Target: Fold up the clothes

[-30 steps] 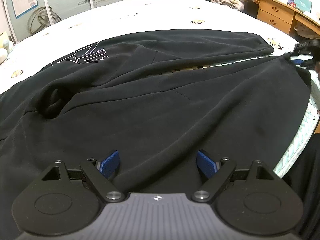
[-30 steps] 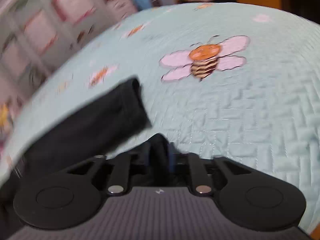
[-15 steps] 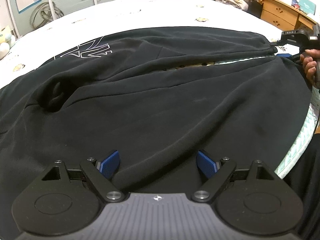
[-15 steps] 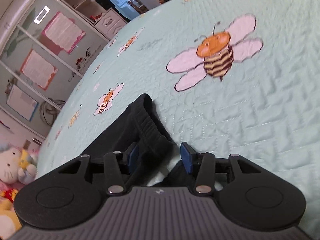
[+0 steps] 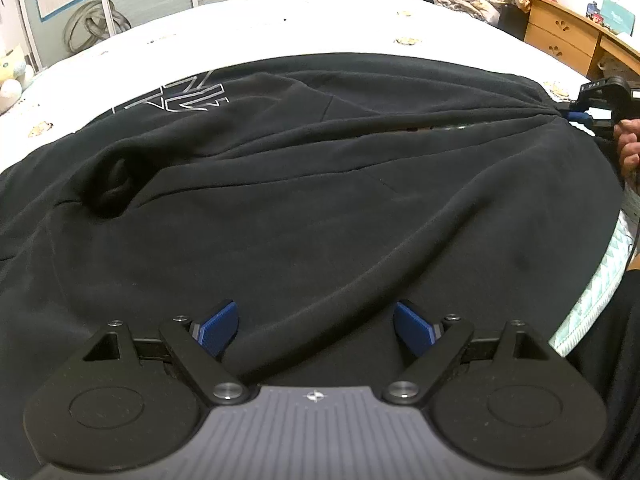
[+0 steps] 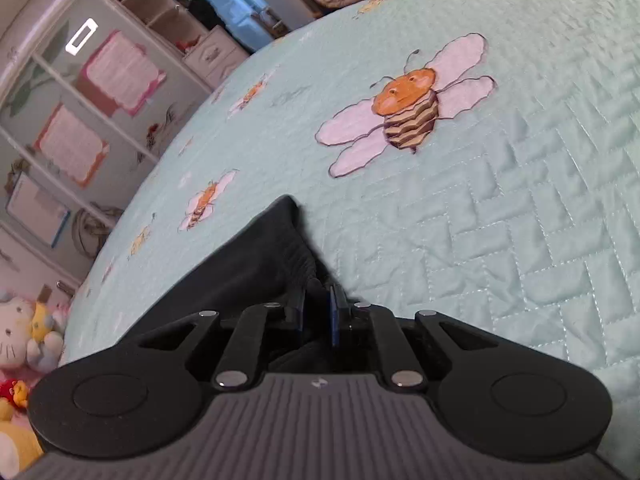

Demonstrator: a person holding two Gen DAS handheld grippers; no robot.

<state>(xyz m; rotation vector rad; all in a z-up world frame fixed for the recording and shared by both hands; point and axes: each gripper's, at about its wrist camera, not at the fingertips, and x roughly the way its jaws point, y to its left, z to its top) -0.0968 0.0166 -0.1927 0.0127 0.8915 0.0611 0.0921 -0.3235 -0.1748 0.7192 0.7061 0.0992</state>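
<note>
Bed (image 5: 320,20): fills both views. Quilted pale-green cover with bee prints; one large bee (image 6: 408,108) sits upper right of centre in the right wrist frame, a smaller one at mid-left.

Hoodie (image 5: 320,200): black, spread flat across the bed, takes up the whole middle band of the left wrist frame. White outline lettering (image 5: 180,98) shows at upper left. A rumpled pocket of fabric lies at mid-left. Long creases run diagonally from lower centre toward the upper right. At upper right two layers part slightly and a strip of the cover shows between them.

Left gripper (image 5: 316,326): bottom centre of its own frame, jaws spread wide, blue pads (image 5: 218,326) well apart. Low over the hoodie, nothing between the pads; a fabric ridge runs between them below. Contact with the cloth cannot be told.

Right gripper (image 6: 318,312): bottom centre of its own frame, jaws drawn close together and pinching black fabric at the hoodie's edge. A ribbed cuff or hem (image 6: 280,248) juts out past the fingers, up and to the left, lying on the cover. In the left wrist frame this gripper (image 5: 584,114) appears at the far right edge, at the hoodie's corner, with a hand (image 5: 630,148) just below it.

Background: cabinets with posters upper left, wooden drawers upper right, plush toys lower left of the right wrist frame.
</note>
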